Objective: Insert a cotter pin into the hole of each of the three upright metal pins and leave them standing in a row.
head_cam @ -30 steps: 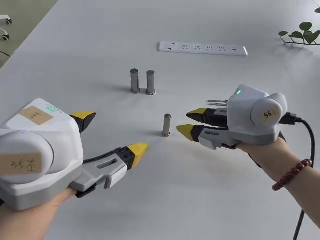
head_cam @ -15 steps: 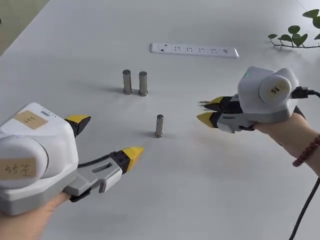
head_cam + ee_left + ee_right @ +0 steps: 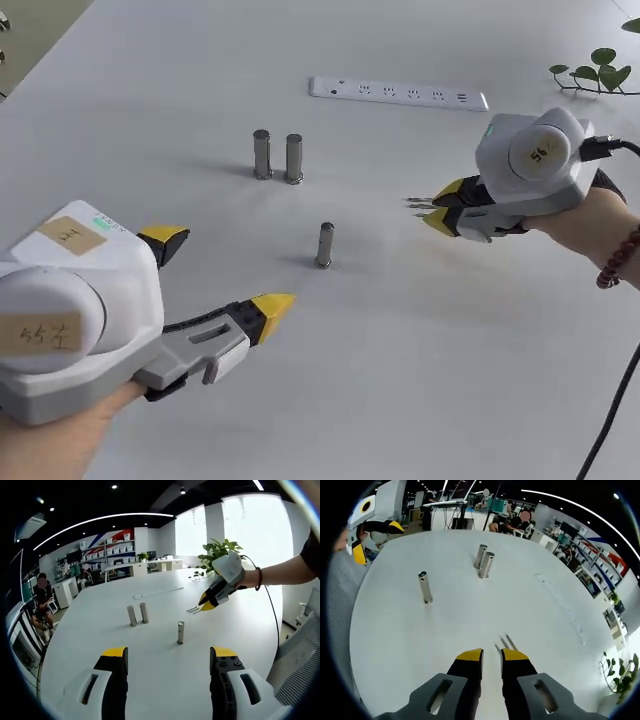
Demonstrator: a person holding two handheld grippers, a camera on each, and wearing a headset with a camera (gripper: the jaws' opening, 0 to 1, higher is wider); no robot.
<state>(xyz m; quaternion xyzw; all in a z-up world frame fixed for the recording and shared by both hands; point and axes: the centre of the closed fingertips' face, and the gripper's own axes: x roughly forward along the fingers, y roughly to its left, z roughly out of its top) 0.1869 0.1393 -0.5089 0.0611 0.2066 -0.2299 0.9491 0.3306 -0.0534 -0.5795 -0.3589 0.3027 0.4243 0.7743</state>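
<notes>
Three smooth cylindrical metal pins (image 3: 325, 245), thin wire cotter pins (image 3: 418, 207)

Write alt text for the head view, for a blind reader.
The right claw grips a cotter pin, apart to the right of a lone upright metal pin on a white workbench; the left claw hangs open nearer the viewer. A pair of upright pins stands farther back, before a power strip.

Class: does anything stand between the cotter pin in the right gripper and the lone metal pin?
Nothing visible does: bare table separates the right gripper's cotter pin from the lone metal pin. The other two pins stand farther back.
</notes>
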